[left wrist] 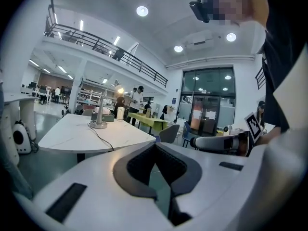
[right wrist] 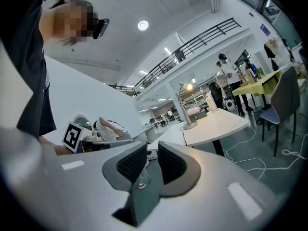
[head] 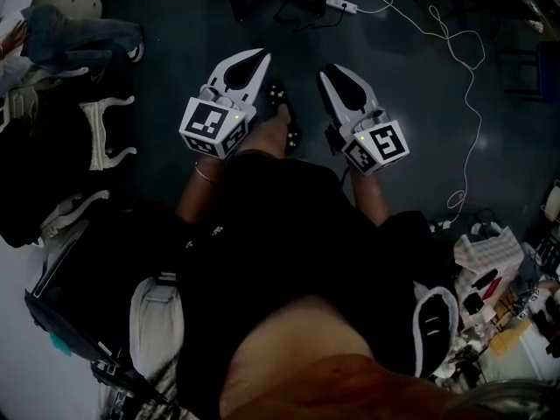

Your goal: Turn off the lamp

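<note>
Dark clothing over the person's lap (head: 289, 234) filled the bottom of the head view, and both claws were held low just past it, above the floor (head: 166, 51).

I could see the lamp (right wrist: 186, 112) only in the two gripper views. It was lit, its head glowing, and it stood upright toward the far end of the white table (right wrist: 224, 125). Its cable (left wrist: 101, 137) ran from the base across the surface toward the near edge. Both claws were well apart from it, short of the table's near edge.

On the left gripper (head: 261, 57) the jaws met at their tips with nothing between them. On the right gripper (head: 327, 73) the pads (right wrist: 129, 163) stood slightly apart, also with nothing between them.

I judged the task barely begun: the lamp was still on and the step in hand was the approach. The next move would call for lifting one claw to table height and carrying it to the lamp. I could not make out a switch from there, whether on the base, the stem or the cable, so finding it would come first.
</note>
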Motion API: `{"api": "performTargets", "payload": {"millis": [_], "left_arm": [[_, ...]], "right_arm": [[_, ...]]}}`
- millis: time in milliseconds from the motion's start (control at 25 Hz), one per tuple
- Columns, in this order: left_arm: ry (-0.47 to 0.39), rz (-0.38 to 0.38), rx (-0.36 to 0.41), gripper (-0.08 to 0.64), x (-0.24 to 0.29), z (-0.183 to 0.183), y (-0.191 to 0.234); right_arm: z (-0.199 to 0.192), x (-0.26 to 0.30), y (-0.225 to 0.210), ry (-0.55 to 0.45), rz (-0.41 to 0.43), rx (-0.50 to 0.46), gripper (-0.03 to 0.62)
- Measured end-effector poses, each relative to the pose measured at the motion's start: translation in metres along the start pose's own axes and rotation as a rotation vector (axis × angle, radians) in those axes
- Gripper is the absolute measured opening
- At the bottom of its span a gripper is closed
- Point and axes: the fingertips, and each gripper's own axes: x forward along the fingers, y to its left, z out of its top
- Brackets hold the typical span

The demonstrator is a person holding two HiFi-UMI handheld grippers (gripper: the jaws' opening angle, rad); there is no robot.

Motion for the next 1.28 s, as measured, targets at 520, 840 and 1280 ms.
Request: {"api": "performTargets", "payload": {"millis": [520, 840, 1280], "left_arm": [[0.006, 0.026, -0.002, 0.006, 0.046, 0.013, 0.057], [0.027, 0.036, -0.016, 0.006, 0.074, 0.005, 0.088], [0.027, 0.058, -0.050, 0.006, 0.112, -0.020, 0.136]], "right_arm": [[0.014, 0.066, -0.040, 0.030, 0.024, -0.001, 0.043], [0.006, 0.105, -0.066, 0.073, 0.044, 0.019, 0.061], [-0.021, 0.157, -0.108, 0.163, 0.016, -0.002, 0.075]]}}
